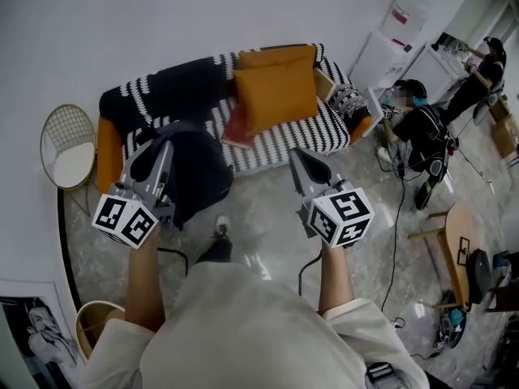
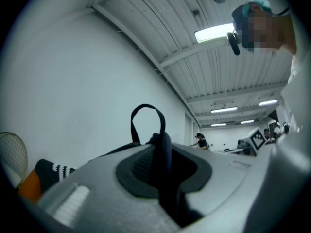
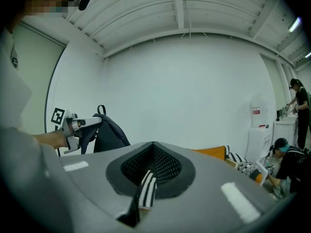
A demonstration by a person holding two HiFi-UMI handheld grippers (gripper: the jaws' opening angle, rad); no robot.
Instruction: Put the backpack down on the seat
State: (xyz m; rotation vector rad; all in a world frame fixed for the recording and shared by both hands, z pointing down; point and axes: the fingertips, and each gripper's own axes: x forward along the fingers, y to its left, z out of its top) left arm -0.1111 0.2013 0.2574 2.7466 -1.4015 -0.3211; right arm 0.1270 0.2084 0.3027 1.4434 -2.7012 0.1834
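Backpack strap (image 2: 164, 152), pinched in left gripper's (image 1: 166, 147) jaws, blocks their gap; right gripper's (image 1: 297, 156) jaws pressed together.

Matt cloth backpack (image 1: 199, 173), glossy floor (image 1: 268, 217)

Cream short-sleeved shirt (image 1: 243, 331), grey tools (image 1: 165, 144) (image 1: 297, 156), marker cubes (image 1: 124, 217)

No words or numbers can be read. The left cube (image 1: 124, 220) on the left tool (image 1: 165, 148) and the right cube (image 1: 340, 215) on the right tool (image 1: 297, 156) show black-and-white square patterns. The red label (image 1: 403, 16) on the white water machine (image 1: 379, 57) is too small to read.
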